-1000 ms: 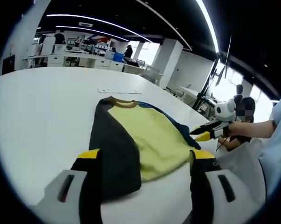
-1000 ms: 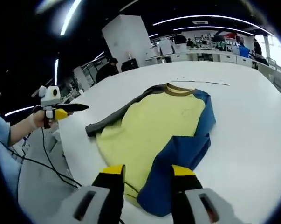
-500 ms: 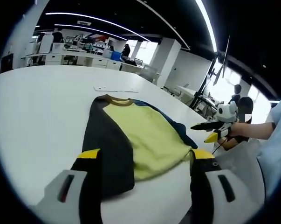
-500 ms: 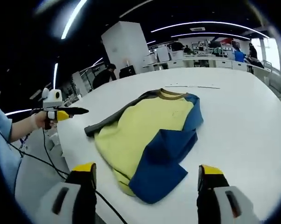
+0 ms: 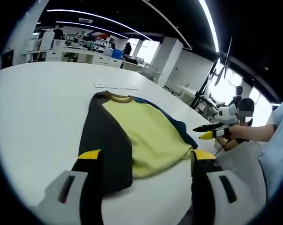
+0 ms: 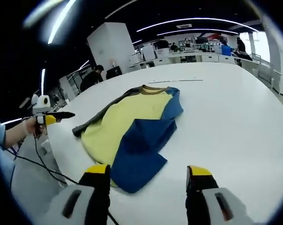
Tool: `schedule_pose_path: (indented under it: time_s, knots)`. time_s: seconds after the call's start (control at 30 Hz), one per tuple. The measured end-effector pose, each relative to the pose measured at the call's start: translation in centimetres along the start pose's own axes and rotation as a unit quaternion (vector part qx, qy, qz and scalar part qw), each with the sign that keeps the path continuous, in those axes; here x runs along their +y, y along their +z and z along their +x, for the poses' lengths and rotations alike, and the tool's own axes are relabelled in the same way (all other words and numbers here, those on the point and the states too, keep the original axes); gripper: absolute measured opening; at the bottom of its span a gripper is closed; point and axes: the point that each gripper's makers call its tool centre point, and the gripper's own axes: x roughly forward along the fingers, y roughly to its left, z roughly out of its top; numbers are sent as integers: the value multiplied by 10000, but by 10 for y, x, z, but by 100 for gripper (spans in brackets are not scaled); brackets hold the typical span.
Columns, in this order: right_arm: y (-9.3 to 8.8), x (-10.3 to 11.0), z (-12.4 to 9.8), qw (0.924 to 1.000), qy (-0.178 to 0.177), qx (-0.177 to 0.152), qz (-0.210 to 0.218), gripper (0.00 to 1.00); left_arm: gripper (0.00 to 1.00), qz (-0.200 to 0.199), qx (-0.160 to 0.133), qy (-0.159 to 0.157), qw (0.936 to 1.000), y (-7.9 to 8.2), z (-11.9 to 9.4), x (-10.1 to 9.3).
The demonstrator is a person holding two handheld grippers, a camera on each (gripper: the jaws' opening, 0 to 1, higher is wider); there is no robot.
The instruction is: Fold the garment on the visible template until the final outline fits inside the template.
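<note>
**Colours on my table**

The garment (image 6: 127, 126) is pale yellow in the body, with a blue sleeve (image 6: 141, 147), a dark grey sleeve (image 5: 106, 140) and a brown collar (image 5: 118, 97). It lies on a plain white table (image 6: 225, 117). My jaws are black with yellow tips on grey-white bodies. No pattern anywhere.

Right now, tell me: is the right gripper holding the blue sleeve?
No. The right gripper stands open over bare table, and the blue sleeve lies loose across the shirt.

Open-plan office: desk rows (image 5: 75, 54), ceiling light strips (image 5: 99, 30).
</note>
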Motion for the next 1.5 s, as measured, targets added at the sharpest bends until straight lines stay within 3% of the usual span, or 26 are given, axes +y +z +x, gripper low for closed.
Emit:
schedule_pose_path:
  time_s: [0.1,0.13,0.53,0.83,0.97,1.0,1.1,1.33,1.5]
  knots:
    - [-1,-11,5,9992,-331,113,-174,38,73,-44,8,29,10000,-2,-1,2]
    - [0,-8,7,9994,-278,78,-171,34,73,-61,5,42,10000,-3,-2,3]
    - [-8,-7,31,9982,-290,416,-313,22,72,-207,-56,128,9997,-8,-8,6]
    - [-11,-5,35,9986,-203,463,-142,13,72,-222,-67,158,9996,-7,-11,7]
    - [-10,-5,34,9989,-188,423,-24,0,72,-216,-42,148,9996,-7,-10,7]
    - [-10,-8,32,9985,-303,445,-83,0,72,-215,-29,147,9997,-8,-9,7]
    - [-10,-7,29,9990,-205,398,16,0,72,-226,0,138,9996,-10,-7,6]
    - [-2,-25,11,9988,-405,251,79,0,72,-233,55,111,9997,-11,-3,4]
    - [7,-68,-15,9957,-905,120,131,0,72,-215,60,106,9997,-8,-1,3]
